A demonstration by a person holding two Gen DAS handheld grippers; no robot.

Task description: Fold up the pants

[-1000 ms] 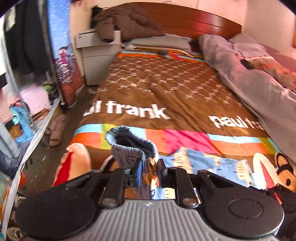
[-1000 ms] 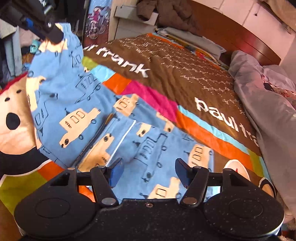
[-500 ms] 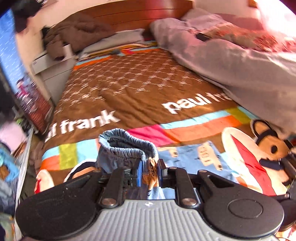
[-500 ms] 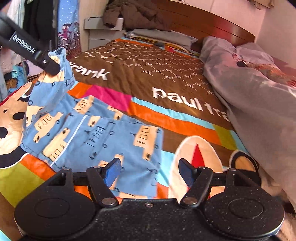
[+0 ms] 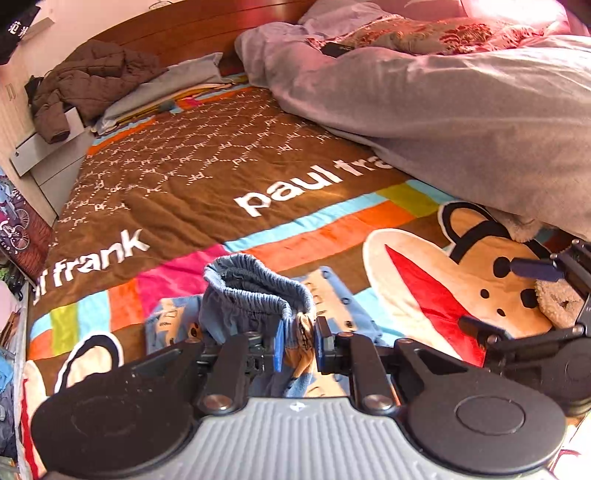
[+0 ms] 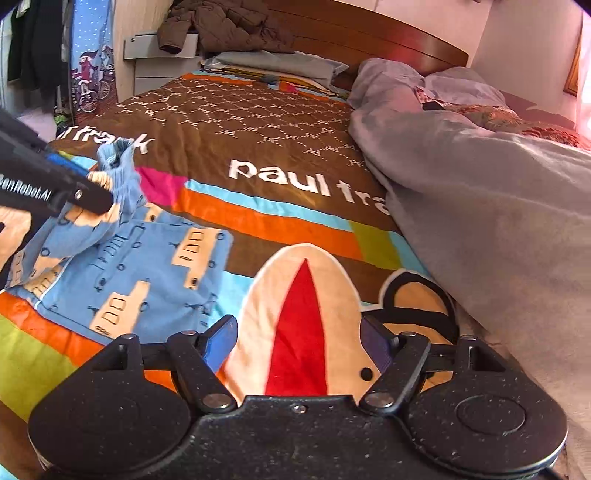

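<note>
the left gripper (image 5: 297, 345) is clenched on the pants (image 5: 255, 295), its blue pads pinching the gathered elastic waistband, which bunches up and curls open toward 12 o'clock above the fingers. in the right wrist view the same gripper (image 6: 94, 184) comes in from 9 o'clock and holds the waistband lifted off the blanket (image 6: 258, 122), while the rest of the pants (image 6: 147, 273) lies flat on it, running down toward 7 o'clock. the pants are blue with tan vehicle prints.

the right gripper (image 6: 300, 341) is released and its jaws are opening, with nothing between them; under the gap shows only the blanket's red and cream monkey picture. the edge of the pants lies just beside its left finger, at about 10 o'clock, not touching the pad as far as can be told. in the left wrist view this gripper (image 5: 532, 291) sits at 3 o'clock over the monkey's face.

a grey duvet (image 6: 498, 206) is heaped from 1 to 4 o'clock. a brown jacket (image 6: 221, 26) lies on the nightstand (image 6: 162, 62) at 11 o'clock, beside the wooden headboard (image 6: 369, 33).
</note>
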